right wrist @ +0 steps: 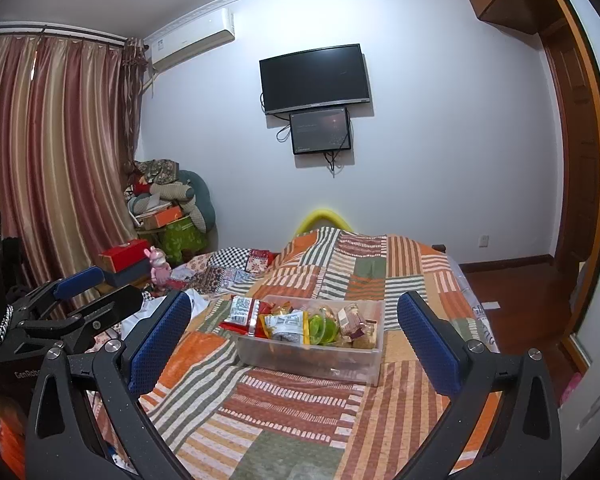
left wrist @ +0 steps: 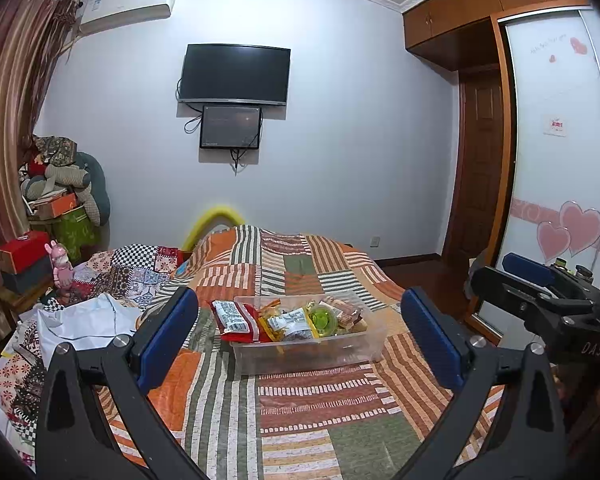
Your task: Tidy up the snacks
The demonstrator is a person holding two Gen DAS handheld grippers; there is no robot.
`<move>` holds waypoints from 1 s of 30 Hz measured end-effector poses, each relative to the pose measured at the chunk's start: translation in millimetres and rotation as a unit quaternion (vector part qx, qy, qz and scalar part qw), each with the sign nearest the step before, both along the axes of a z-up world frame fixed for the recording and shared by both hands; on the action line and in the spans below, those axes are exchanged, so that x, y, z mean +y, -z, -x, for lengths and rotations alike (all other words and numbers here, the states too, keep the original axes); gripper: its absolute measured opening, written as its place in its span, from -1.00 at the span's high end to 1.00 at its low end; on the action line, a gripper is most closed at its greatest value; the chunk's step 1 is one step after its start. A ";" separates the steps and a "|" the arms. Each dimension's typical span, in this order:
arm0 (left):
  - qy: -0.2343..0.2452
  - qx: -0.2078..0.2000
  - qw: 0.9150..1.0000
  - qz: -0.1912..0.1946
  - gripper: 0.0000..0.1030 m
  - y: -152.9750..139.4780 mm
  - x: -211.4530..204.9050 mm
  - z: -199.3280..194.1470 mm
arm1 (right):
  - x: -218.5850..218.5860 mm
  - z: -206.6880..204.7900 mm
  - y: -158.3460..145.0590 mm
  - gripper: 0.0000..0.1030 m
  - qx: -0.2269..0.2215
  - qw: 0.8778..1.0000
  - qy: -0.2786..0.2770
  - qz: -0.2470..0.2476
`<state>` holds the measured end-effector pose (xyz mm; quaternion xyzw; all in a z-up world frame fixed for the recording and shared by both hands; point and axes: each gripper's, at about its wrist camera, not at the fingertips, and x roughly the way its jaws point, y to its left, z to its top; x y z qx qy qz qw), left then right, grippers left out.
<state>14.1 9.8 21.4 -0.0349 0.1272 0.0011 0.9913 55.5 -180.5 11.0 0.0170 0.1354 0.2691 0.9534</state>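
A clear plastic bin (left wrist: 340,354) sits on the striped patchwork bedspread (left wrist: 300,412), also in the right wrist view (right wrist: 320,364). It holds several snack packets: a red and white packet (left wrist: 238,320) hangs over its left rim, and a green cup (left wrist: 322,319) lies in the middle. My left gripper (left wrist: 300,336) is open and empty, held back from the bin. My right gripper (right wrist: 296,336) is open and empty, also short of the bin. Each gripper shows at the edge of the other's view.
A white plastic bag (left wrist: 84,320) and a patterned quilt (left wrist: 132,268) lie left of the bin. A pink toy (left wrist: 62,266) and red box (left wrist: 22,250) stand at the far left. The wardrobe (left wrist: 556,160) and wooden floor (right wrist: 520,304) are on the right.
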 end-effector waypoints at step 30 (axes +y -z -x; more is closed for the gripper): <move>0.014 -0.002 1.000 0.005 -0.99 -2.4 -4.7 0.1 | -2.7 -1.2 -0.1 -1.00 0.000 1.000 0.005 -0.005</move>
